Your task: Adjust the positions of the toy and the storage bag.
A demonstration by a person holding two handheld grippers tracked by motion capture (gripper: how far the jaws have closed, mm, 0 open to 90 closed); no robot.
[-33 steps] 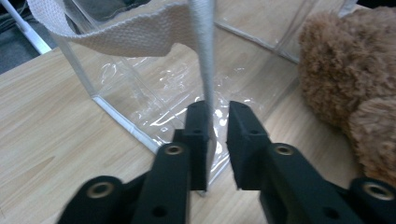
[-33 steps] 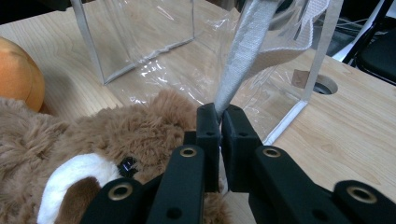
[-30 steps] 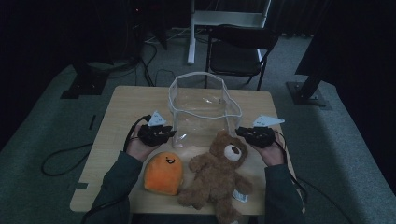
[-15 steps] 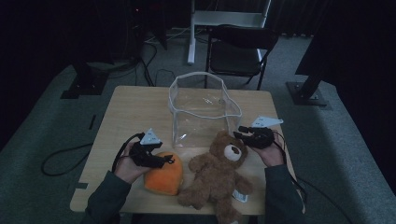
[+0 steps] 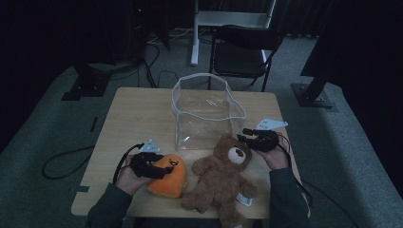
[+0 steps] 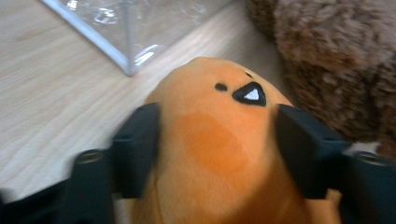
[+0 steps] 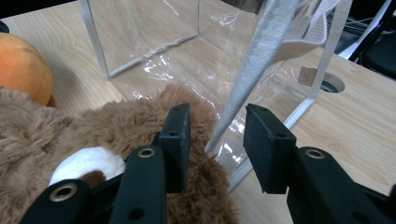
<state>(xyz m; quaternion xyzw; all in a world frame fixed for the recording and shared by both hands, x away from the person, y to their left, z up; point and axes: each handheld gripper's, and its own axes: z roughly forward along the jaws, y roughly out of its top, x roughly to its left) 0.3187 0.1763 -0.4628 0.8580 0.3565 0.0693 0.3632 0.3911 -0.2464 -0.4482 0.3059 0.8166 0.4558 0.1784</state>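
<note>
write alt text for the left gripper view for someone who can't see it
Two black jaws straddle an orange plush toy lying on a wooden table. A clear plastic bag stands behind it, and a brown teddy bear lies at the right.

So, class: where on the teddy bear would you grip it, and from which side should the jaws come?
Grip the teddy bear across its head, coming from the right, where the right gripper sits. It lies on its back with its head nearest the clear bag; the head is rounded, soft and exposed, while the orange plush crowds its left side.
</note>
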